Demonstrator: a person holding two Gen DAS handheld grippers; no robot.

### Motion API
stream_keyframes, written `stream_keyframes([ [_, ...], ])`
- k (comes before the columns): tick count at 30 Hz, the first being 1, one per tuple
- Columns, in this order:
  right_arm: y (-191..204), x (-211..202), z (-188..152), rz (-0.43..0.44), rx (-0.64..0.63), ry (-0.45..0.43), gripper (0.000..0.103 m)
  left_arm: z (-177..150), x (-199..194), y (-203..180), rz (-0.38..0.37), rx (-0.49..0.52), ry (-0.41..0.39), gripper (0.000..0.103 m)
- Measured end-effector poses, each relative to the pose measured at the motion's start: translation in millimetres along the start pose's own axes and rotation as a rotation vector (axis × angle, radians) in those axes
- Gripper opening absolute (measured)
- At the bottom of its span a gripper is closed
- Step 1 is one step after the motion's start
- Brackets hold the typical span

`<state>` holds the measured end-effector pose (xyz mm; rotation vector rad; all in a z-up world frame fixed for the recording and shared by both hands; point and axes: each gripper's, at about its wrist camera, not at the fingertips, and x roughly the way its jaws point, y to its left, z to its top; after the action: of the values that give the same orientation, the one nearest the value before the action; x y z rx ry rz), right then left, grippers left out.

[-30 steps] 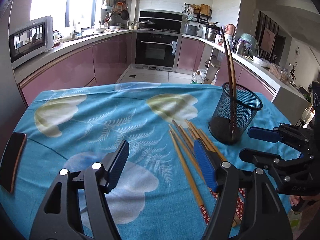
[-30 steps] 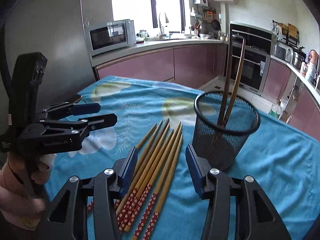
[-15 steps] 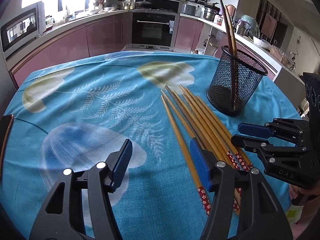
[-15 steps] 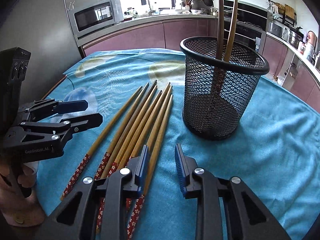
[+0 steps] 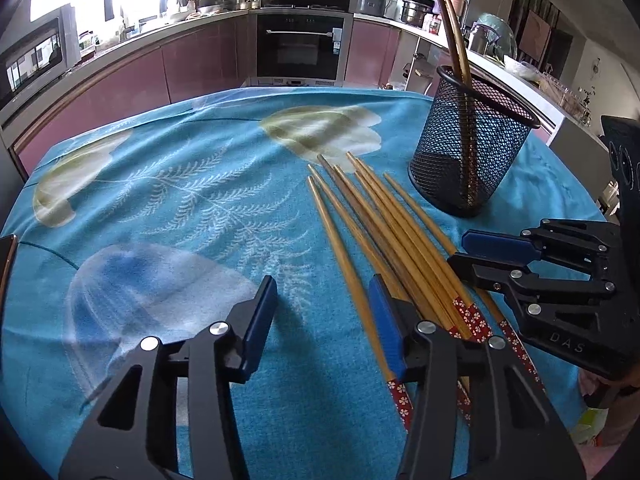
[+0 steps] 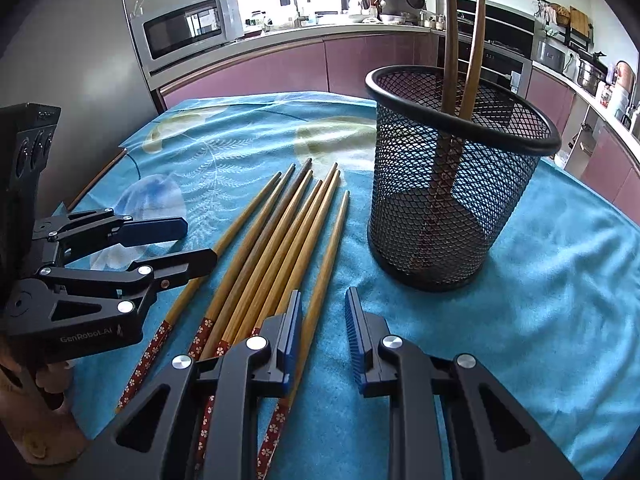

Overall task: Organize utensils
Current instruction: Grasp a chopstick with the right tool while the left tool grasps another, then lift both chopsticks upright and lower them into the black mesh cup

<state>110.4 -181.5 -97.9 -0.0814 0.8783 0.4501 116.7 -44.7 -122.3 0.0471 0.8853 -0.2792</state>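
At the near table edge, the right gripper [image 6: 322, 336] is hovering with its jaws narrowly parted and empty, straddling the rightmost loose chopstick [image 6: 320, 280]. The left gripper [image 5: 320, 320] is waiting wide apart, empty, over the patterned ends. Looks like the pick step: the next move is calling for closing on one stick, lifting it, tipping it upright and dropping it in. Seven loose chopsticks [image 5: 384, 232] are lying side by side on the blue tablecloth [image 5: 180, 200]. Just beyond, one black mesh holder [image 6: 460, 184] is standing upright, already holding two chopsticks [image 6: 464, 40].
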Motion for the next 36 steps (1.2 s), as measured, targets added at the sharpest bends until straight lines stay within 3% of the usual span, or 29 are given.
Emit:
stream_keyframes([
  [5,-0.3,3.2,2.9,-0.003,0.002,0.0,0.019,5.2,6.4,-1.2,0.001,0.004,0.012,0.041],
  [14,-0.8,4.1,4.5,0.01,0.013,-0.001,0.007,8.4,9.0,2.4,-0.013,-0.029,0.023,0.013],
  [20,-2.0,0.9,4.3,0.012,0.028,-0.01,0.006,7.4,7.6,5.4,-0.028,-0.053,0.021,0.008],
  [36,-1.3,-28.4,12.9,0.056,0.024,-0.088,0.006,10.4,-18.2,16.7,-0.099,-0.096,-0.032,0.008],
])
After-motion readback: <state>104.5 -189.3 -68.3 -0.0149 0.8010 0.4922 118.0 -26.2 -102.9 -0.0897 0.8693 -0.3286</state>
